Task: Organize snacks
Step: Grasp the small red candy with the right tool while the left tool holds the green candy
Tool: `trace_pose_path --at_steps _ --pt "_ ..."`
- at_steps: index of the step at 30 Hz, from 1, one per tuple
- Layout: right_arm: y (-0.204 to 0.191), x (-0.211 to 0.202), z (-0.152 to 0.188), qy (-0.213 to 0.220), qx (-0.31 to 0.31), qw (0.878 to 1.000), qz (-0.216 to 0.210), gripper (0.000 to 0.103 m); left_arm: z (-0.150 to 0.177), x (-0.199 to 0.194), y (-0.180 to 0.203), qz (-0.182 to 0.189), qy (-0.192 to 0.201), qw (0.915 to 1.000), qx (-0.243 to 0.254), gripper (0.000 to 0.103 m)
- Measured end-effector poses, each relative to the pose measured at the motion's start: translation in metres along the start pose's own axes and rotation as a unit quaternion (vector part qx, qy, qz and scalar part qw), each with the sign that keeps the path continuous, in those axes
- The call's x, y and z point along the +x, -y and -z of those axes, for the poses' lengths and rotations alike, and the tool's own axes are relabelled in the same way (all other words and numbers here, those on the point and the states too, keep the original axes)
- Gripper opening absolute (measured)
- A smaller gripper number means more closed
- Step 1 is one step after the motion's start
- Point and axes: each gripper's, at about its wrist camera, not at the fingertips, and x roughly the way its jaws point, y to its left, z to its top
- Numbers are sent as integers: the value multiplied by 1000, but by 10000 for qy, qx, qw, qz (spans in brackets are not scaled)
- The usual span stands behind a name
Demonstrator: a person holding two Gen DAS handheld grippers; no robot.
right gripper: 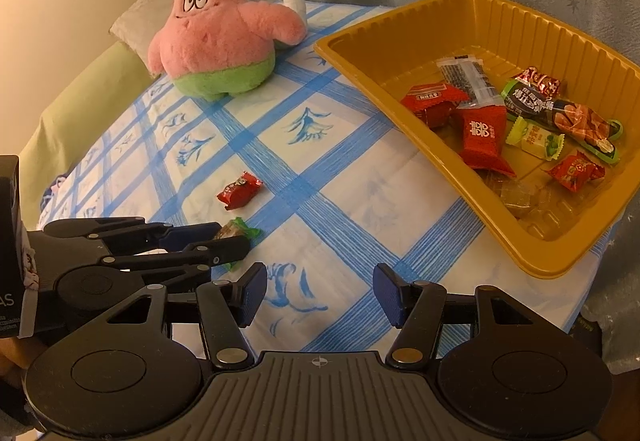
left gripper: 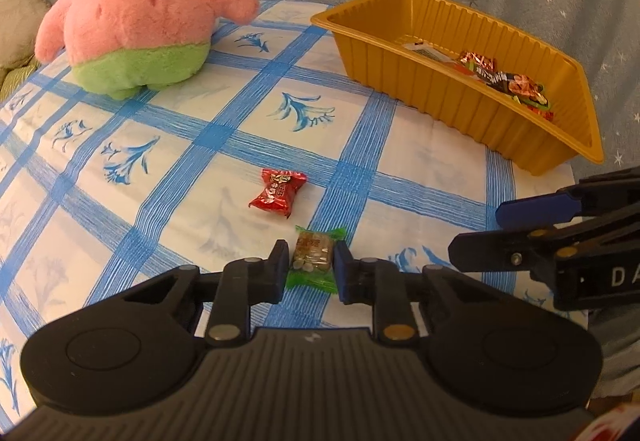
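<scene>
On the checked cloth (left gripper: 180, 145) your left gripper (left gripper: 311, 268) pinches the green-wrapped candy (left gripper: 313, 261); your right gripper (right gripper: 319, 291) hangs spread, nothing between its fingers.

The left tool (left gripper: 311, 265) and the right tool (right gripper: 319, 293) share one build: a matte black ribbed housing flanked by two round discs, with black linkage arms pinned by silver and brass-coloured rivets. Each finger ends in a dark blue textured pad (right gripper: 251, 291), and a small white crosshair mark sits at the centre of the housing's front edge. Seen from the side, the right tool's body carries white letters, and the left tool's a white printed label.
</scene>
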Motion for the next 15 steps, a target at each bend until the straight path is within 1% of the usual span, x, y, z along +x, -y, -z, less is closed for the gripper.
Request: trace_pose_path --at_steps 3,8,12,15 --pt "-2 2 -2 -10 -37 10000 -23 60 3 -4 -4 -36 10 9999 -129 20" --pt "-11 9 -7 -13 -173 9998 -137 60 13 -19 -20 -146 80 9984 -545 20" --pt "-23 20 -15 3 -295 9991 -299 60 23 -32 -38 -384 108 9954 -869 20" --pt "-32 33 -23 -28 -381 9983 -448 60 32 -40 -56 -606 62 9915 -1147 20"
